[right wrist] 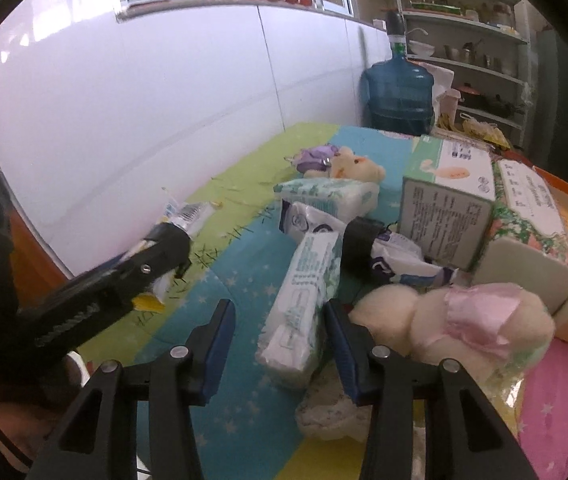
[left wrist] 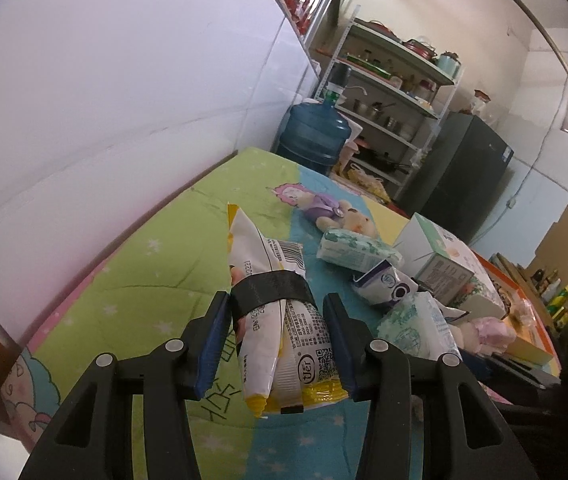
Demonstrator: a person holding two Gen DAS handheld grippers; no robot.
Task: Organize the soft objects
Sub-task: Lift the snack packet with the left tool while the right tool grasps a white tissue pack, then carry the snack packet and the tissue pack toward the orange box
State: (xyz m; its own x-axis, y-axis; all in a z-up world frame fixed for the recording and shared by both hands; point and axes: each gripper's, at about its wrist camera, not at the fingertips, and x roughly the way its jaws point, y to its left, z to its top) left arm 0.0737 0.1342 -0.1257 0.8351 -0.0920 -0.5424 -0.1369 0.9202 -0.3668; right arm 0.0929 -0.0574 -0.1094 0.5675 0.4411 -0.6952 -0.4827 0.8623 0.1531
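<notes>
Left wrist view shows the left gripper (left wrist: pixel 276 340) with fingers spread wide around a strapped snack packet (left wrist: pixel 280 320) lying lengthwise between them on the bed (left wrist: pixel 144 280), while the right gripper (right wrist: pixel 280 348), equally wide, straddles a tissue pack (right wrist: pixel 304 300) pointing away.

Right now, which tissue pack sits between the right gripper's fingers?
The upright green-patterned tissue pack between the open right gripper; the other tissue pack lies flat by the teddy bear.

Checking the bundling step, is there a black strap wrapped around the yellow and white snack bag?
Yes, a black strap circles the middle of the snack bag.
</notes>
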